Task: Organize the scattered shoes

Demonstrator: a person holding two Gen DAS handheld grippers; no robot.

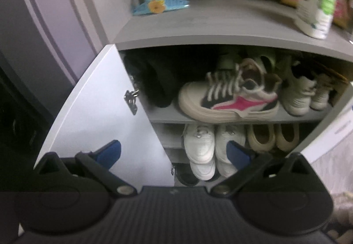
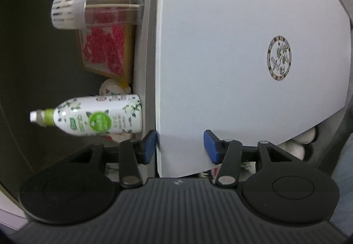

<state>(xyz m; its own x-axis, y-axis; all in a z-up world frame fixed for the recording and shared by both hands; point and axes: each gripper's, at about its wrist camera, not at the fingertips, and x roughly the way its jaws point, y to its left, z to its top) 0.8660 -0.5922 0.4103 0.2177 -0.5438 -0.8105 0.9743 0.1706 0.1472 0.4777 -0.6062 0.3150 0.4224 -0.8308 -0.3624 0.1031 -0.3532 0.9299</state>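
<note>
left gripper (image 1: pixel 174 152) is hanging wide and empty facing the pink-striped sneaker (image 1: pixel 229 98); it's looking light, soft on top, so i'd be grabbing the heel collar. right gripper (image 2: pixel 179 147) is sitting half-open around the white door (image 2: pixel 242 56) edge.

Both the left gripper (image 1: pixel 173 152) and the right gripper (image 2: pixel 179 147) share one build: a ribbed dark-grey body flanked by two round black housings. Black linkage arms (each pinned by a silver screw) carry blue-padded fingers (image 1: pixel 109 153) (image 2: pixel 210 147).
</note>
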